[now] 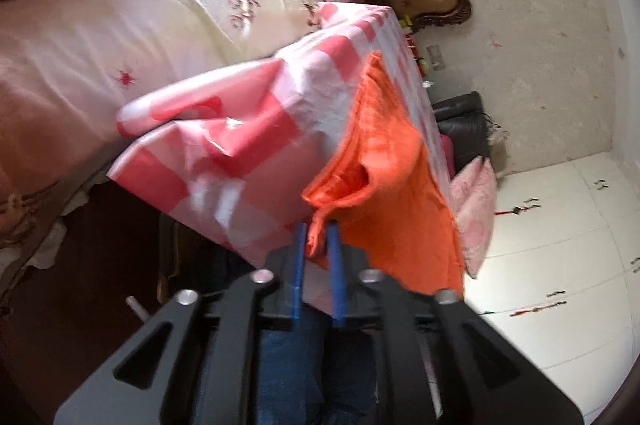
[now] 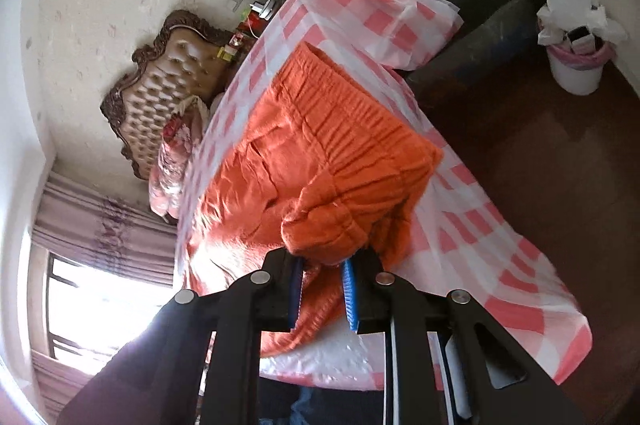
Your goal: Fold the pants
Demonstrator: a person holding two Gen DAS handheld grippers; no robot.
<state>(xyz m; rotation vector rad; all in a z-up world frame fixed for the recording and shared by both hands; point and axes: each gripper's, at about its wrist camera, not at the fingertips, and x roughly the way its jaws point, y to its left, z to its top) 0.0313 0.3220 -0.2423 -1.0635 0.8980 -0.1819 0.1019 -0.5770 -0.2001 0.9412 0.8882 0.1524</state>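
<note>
Over one pink-and-white checked tablecloth, two black grippers, left and right, each apparently pinch one pair of orange elastic-waisted cotton pants.

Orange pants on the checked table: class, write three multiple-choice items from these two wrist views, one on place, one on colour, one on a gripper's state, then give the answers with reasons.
1. Where do the orange pants lie?
A. on the checked tablecloth
B. on the bed
C. on the floor

2. What colour are the gripper pads?
A. yellow
B. blue
C. green

3. What is the left gripper doing?
A. hanging open
B. shut on nothing
C. pinching pants fabric

Answers: 1 A, the cloth shows around the pants; 2 B, both views show blue pads; 3 C, an orange fold sits between its pads. The right gripper also clamps a bunched fold.
</note>
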